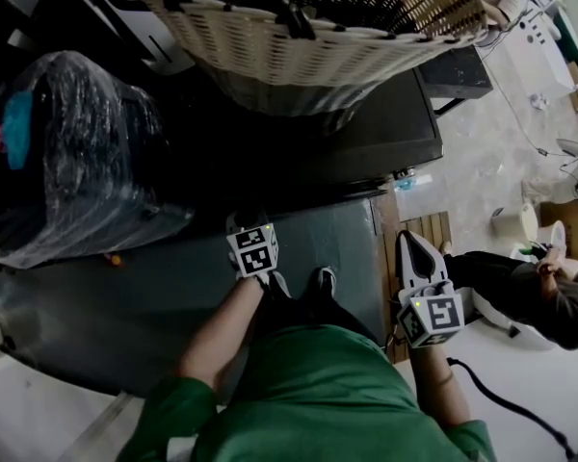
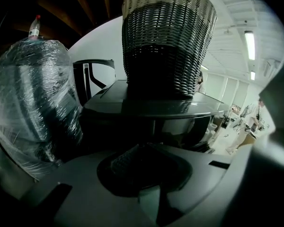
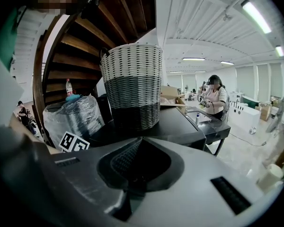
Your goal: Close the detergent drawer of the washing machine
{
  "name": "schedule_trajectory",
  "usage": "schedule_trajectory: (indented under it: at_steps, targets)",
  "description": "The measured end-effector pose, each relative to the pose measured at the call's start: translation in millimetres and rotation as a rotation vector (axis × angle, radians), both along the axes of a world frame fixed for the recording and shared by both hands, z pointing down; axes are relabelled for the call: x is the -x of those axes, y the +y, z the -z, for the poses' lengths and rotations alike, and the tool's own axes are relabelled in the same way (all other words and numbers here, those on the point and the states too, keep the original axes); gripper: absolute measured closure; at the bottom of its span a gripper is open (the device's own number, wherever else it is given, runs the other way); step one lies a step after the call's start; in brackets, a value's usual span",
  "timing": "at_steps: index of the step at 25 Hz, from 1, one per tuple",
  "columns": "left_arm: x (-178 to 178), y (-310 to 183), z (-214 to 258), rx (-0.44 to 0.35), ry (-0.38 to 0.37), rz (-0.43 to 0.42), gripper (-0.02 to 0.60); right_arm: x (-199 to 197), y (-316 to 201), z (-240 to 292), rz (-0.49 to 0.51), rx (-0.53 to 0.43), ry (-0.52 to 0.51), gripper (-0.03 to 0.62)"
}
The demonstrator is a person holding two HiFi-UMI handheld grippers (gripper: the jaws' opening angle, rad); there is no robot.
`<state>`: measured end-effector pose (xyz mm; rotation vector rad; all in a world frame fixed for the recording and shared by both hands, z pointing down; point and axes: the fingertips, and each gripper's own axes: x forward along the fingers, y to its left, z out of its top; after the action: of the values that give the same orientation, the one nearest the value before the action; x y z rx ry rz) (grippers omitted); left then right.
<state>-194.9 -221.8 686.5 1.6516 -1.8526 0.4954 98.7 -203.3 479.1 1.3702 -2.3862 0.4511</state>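
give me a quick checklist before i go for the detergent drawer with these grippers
1. Left gripper free to push: ok, its jaws are together with nothing between them.
2. Right gripper free: ok, its jaws are together and empty.
3. Detergent drawer found: cannot tell, no view shows it plainly.
4. Wicker basket steady: ok, it stands upright on the dark machine top.
5. Plastic-wrapped bundle out of the way: ok, it stands to the left of the machine, apart from both grippers.
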Motion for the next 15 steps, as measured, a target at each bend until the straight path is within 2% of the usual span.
schedule_trajectory:
  at_steps: [12,15]
  targets:
    - [0.5,-1.4,-0.2,-0.009,0.006,-0.016,0.528,-3.2,5.7,4.3,-0.004,-0.003,-0.003,0.571]
    - [-1.1,-0.9,0.1,-0.003,0.009,-0.054,0.526,-3.9,8.1,7.3,-0.006,-0.005,-0.008,0.571]
